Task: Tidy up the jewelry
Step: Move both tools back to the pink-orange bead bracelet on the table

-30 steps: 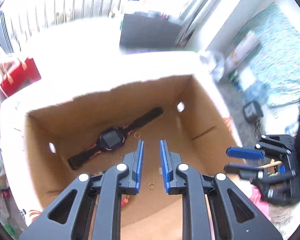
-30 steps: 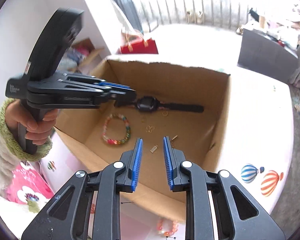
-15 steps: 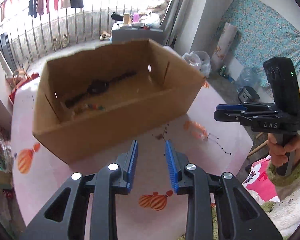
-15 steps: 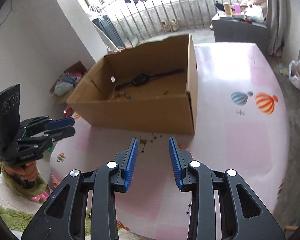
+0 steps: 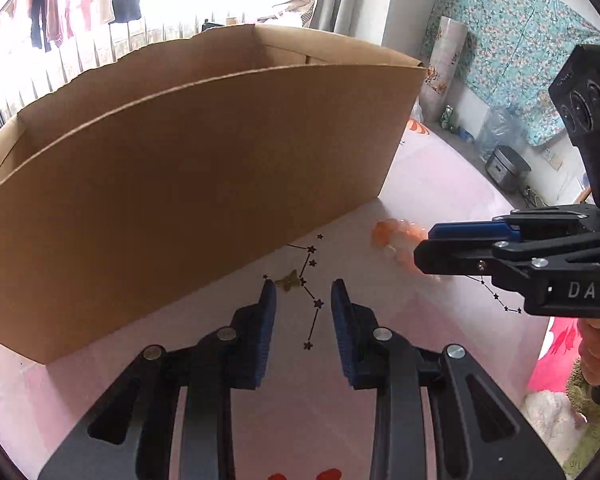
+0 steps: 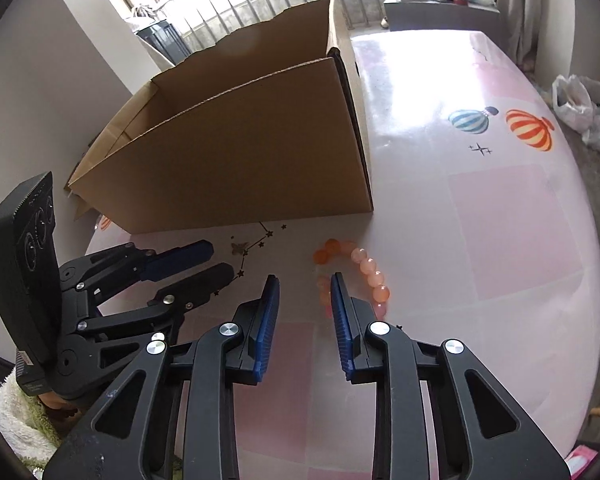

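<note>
A small gold butterfly charm (image 5: 287,280) (image 6: 239,247) lies on the pink tabletop just in front of the cardboard box (image 5: 180,168) (image 6: 240,152). My left gripper (image 5: 303,286) (image 6: 223,258) hovers low over it, open, with the charm just past its left fingertip. An orange bead bracelet (image 6: 364,264) (image 5: 396,236) lies to the right. My right gripper (image 6: 304,280) (image 5: 422,246) is down at it. Its jaws are closing, with the bracelet's left strand between them and the pads not pressing it. The box's inside is hidden.
The pink table (image 6: 500,220) carries printed balloons (image 6: 528,130) and star lines. Its rounded edge runs along the right. Beyond it on the floor are a plastic bag (image 6: 584,112), a tall vase (image 5: 444,68) and a cooker (image 5: 506,166). A person's hand and fleece sleeve (image 5: 596,364) hold the right gripper.
Both grippers moved from above the open box down to the tabletop in front of it. The watch and beads inside the box have dropped out of sight. The right jaws have narrowed slightly.
</note>
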`<state>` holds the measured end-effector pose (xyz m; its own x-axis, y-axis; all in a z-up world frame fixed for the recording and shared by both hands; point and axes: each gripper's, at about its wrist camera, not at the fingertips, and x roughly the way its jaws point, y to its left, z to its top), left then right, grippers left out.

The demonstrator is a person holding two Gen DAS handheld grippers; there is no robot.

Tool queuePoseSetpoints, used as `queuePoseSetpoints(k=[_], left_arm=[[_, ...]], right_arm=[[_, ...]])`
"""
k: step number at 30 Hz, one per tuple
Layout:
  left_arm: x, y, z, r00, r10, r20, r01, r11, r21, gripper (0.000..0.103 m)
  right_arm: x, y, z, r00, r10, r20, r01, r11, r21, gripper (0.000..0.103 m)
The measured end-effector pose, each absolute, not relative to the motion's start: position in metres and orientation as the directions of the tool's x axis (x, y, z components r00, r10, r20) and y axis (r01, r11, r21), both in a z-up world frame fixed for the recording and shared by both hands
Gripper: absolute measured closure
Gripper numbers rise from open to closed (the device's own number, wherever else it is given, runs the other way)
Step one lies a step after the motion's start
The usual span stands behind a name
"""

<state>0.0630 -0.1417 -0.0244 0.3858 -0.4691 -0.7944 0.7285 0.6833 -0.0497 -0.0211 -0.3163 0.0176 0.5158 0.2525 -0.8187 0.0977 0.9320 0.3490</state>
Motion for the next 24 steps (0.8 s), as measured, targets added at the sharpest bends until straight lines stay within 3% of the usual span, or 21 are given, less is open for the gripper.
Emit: queuePoseSetpoints(k=[11,17,24], left_arm=[[0.074,-0.152,-0.029,0.42,-0.426,-0.801,0.717,0.697,0.006,0.076],[0.072,-0.154,-0.031,0.447,-0.398,-0.801,0.709,0.704,0.045,0.09],[0.067,-0.15,-0.03,0.451,-0.395,-0.801,0.724,0.686,0.07,0.091]], right_arm=[[-0.015,-0.32,0.005,0.503,0.268,-0.822,0.112,0.923,0.369,0.077],[-0.013,-0.318,0.005,0.507,0.273,-0.818,0.112,0.92,0.377,0.077],[-0.018,-0.32,0.008,0.513,0.271,-0.815,0.113,0.92,0.376,0.076]])
